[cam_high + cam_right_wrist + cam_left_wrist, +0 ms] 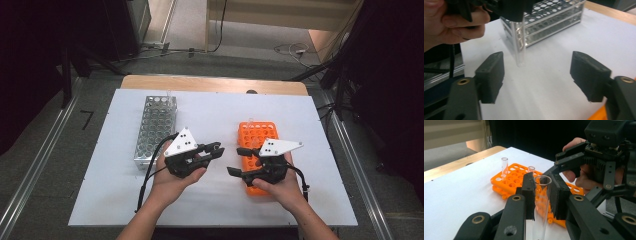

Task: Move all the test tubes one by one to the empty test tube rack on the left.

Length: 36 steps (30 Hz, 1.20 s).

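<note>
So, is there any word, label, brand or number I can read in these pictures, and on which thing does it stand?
None: no text can be read in any view.
Orange rack: plain, no label seen.
Metal rack: plain, no label seen.
Glass tube in the left gripper: no marks visible.
Grey plates on the grippers: dark dots, no letters.

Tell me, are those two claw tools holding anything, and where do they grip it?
The left gripper clamps a clear glass tube just below its open rim, upright. The right gripper holds nothing; its fingers stand apart.
</note>
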{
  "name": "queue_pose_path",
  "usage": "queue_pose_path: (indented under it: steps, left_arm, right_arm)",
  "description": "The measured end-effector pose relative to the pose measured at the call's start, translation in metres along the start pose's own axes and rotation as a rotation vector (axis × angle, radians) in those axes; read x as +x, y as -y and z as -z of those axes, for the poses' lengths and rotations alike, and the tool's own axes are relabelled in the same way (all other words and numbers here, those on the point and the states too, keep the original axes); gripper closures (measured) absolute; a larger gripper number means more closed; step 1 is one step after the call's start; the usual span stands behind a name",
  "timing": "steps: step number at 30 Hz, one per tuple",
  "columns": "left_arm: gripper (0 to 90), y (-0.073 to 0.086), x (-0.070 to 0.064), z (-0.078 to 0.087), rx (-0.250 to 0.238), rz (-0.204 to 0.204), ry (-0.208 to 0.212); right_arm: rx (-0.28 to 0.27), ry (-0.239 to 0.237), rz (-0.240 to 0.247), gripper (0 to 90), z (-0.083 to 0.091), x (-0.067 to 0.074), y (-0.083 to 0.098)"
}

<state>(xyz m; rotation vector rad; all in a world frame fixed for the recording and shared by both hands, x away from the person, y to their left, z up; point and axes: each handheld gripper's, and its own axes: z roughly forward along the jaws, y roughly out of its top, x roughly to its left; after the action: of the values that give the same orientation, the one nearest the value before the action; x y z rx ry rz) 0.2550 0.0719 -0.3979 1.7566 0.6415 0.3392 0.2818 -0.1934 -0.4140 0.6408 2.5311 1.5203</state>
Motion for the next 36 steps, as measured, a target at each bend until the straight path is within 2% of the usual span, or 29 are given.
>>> queue_pose_path:
  steps: [6, 10, 18, 24, 36]
  left_arm:
    - [76.4, 0.000, 0.005, 0.004, -0.001, 0.004, -0.017]
    - [76.4, 0.000, 0.009, 0.007, -0.007, 0.005, -0.033]
    - [76.4, -0.001, 0.018, 0.014, -0.012, 0.017, -0.067]
    - [76.4, -0.003, 0.029, 0.024, -0.016, 0.030, -0.120]
    - [76.4, -0.008, 0.053, 0.040, -0.030, 0.051, -0.219]
  right_arm:
    - [-0.016, 0.039, -0.019, 6.7, 0.007, -0.007, 0.001]
    - [-0.027, 0.048, -0.026, 0.0, 0.012, -0.013, 0.002]
    - [-0.046, 0.061, -0.042, 0.0, 0.021, -0.022, 0.006]
    - [-0.056, 0.079, -0.042, 0.0, 0.026, -0.028, 0.009]
    - [-0.069, 0.114, -0.076, 0.0, 0.037, -0.044, 0.016]
